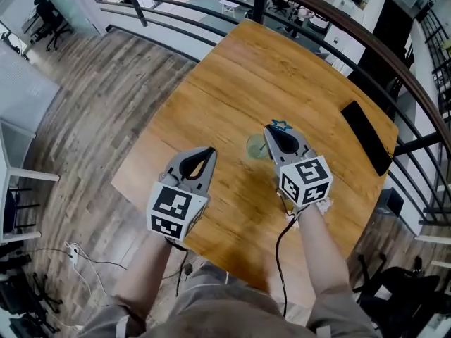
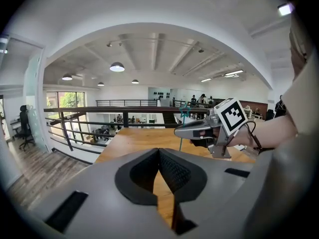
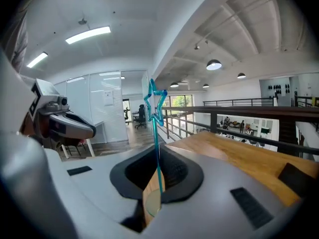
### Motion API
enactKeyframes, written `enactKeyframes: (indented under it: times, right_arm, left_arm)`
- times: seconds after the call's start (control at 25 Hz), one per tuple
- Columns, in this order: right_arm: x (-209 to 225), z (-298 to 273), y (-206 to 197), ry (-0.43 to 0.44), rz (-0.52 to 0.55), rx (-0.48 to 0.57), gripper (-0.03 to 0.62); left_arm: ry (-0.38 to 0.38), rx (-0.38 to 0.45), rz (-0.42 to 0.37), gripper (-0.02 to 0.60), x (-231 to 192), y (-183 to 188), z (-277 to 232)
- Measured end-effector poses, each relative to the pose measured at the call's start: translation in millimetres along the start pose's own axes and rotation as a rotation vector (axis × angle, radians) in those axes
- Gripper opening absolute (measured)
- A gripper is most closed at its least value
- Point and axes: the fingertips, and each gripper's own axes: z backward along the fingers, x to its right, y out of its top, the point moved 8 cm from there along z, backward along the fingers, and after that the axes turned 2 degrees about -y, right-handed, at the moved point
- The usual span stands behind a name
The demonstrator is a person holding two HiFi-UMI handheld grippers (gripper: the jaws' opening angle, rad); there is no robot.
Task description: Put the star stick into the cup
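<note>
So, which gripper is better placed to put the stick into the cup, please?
Right: the right gripper holds the star stick at the cup, while the left gripper is shut and empty.

table (image 1: 232,97): varnished wood, visible grain, soft sheen | my left gripper (image 2: 159,151) and my right gripper (image 3: 158,152): smooth matt grey plastic, black ribbed pads (image 2: 175,172) | star stick (image 3: 155,108): glossy translucent teal plastic | cup (image 1: 258,147): clear, greenish

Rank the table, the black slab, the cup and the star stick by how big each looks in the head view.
1. wooden table
2. black slab
3. cup, partly behind the right gripper, so only narrowly ahead of the next
4. star stick, little but its star showing
</note>
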Motion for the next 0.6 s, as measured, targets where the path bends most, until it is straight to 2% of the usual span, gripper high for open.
enactKeyframes:
  times: [0.28, 0.48, 0.52, 0.56, 0.6]
  right_arm:
    - [13.3, -23.5, -52.0, -0.027, -0.111, -0.102, 0.038]
    - [14.5, -28.5, -71.9, -0.027, -0.123, -0.173, 0.046]
    - [14.2, -28.5, -74.9, -0.028, -0.130, -0.185, 0.075]
    - [14.0, -28.5, -77.5, -0.031, -0.139, -0.195, 0.158]
    - [13.4, -28.7, -79.6, -0.034, -0.151, -0.204, 0.207]
  left_arm:
    - [-0.017, -0.063, 0.051, 0.017, -0.9, -32.9, -10.6]
    - [-0.046, -0.059, 0.079, 0.017, 5.0, -37.5, -13.0]
    - [-0.049, -0.059, 0.079, 0.017, 6.6, -37.9, -12.8]
    - [-0.052, -0.059, 0.080, 0.017, 7.8, -38.4, -12.4]
    - [-0.055, -0.060, 0.083, 0.017, 8.6, -39.2, -11.8]
